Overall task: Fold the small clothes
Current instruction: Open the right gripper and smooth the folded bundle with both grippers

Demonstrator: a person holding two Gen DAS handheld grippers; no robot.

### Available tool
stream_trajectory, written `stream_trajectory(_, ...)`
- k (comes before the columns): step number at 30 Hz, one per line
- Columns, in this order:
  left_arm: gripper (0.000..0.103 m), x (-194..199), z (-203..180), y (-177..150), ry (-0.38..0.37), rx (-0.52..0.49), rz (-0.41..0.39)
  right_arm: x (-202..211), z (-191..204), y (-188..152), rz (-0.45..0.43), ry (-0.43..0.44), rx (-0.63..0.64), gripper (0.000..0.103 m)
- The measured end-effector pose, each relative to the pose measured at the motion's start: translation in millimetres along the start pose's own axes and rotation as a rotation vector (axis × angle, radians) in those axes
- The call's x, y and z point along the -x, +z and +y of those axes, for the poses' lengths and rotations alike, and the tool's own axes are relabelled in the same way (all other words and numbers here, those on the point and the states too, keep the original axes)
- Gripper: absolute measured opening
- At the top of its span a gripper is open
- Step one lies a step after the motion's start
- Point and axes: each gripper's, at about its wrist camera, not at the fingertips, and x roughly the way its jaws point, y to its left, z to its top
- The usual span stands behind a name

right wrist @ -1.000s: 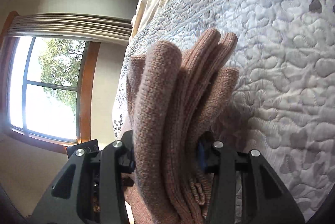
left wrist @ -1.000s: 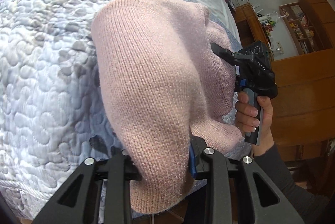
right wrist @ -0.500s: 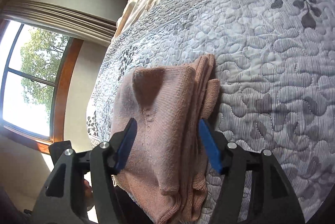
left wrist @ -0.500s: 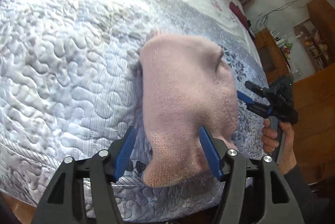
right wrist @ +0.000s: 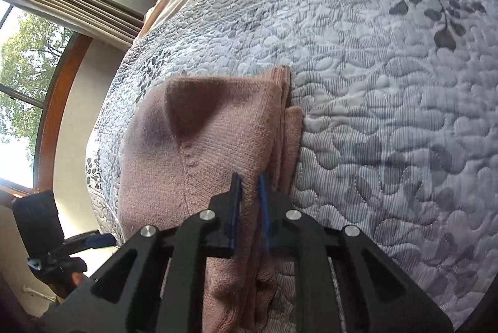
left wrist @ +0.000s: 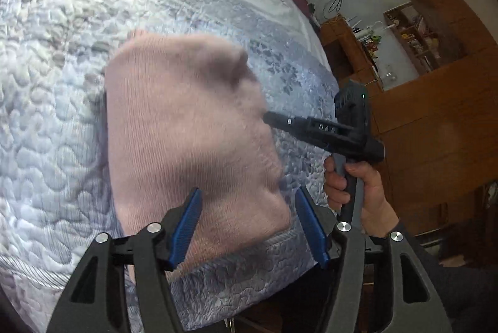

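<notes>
Finishing the fold: pink sweater (left wrist: 186, 146) lies folded on the bed (left wrist: 46, 115). Left gripper (left wrist: 249, 227) jaws wide; right gripper (right wrist: 249, 202) narrow, seemingly pinching an edge. Next: release, smooth.

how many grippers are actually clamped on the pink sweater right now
1. The right gripper is shut on the near edge of the folded pink sweater. The left gripper is open, its fingers spread on either side of the sweater's edge without pinching it.
</notes>
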Motion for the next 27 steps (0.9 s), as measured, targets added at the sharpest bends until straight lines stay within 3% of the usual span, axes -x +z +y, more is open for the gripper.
stream_trajectory(3,0.063,9,8,47,0.005,-0.015,-0.057,14,22,18,-0.060,0.007,0.054,0.014)
stream_trajectory(7,0.061,-38,43,95,0.078,0.022,0.036,-25,28,39,0.019,-0.008,0.069,0.014)
stream_trajectory(9,0.056,-54,63,99,0.114,0.040,0.058,-51,20,40,0.060,-0.138,0.111,0.004)
stream_trajectory(10,0.050,-59,68,100,0.115,0.045,0.056,-59,12,40,0.063,-0.158,0.115,0.004)
stream_trajectory(13,0.048,-55,66,97,0.117,0.058,0.051,-50,0,42,0.053,-0.092,0.033,0.003)
stream_trajectory(16,0.048,-22,42,82,0.068,-0.012,0.007,-17,20,30,0.008,-0.070,0.083,0.007)
stream_trajectory(19,0.048,-5,27,54,0.062,-0.073,0.023,-5,39,2,0.050,-0.055,0.160,0.007)
stream_trajectory(22,0.044,-28,37,33,0.201,-0.102,0.101,-25,35,-18,0.113,-0.141,0.199,0.002)
stream_trajectory(25,0.043,-37,41,25,0.258,-0.111,0.101,-28,29,-16,0.103,-0.159,0.157,0.000)
stream_trajectory(27,0.043,-21,29,24,0.239,-0.104,0.078,-14,42,-17,0.084,-0.179,0.174,0.005)
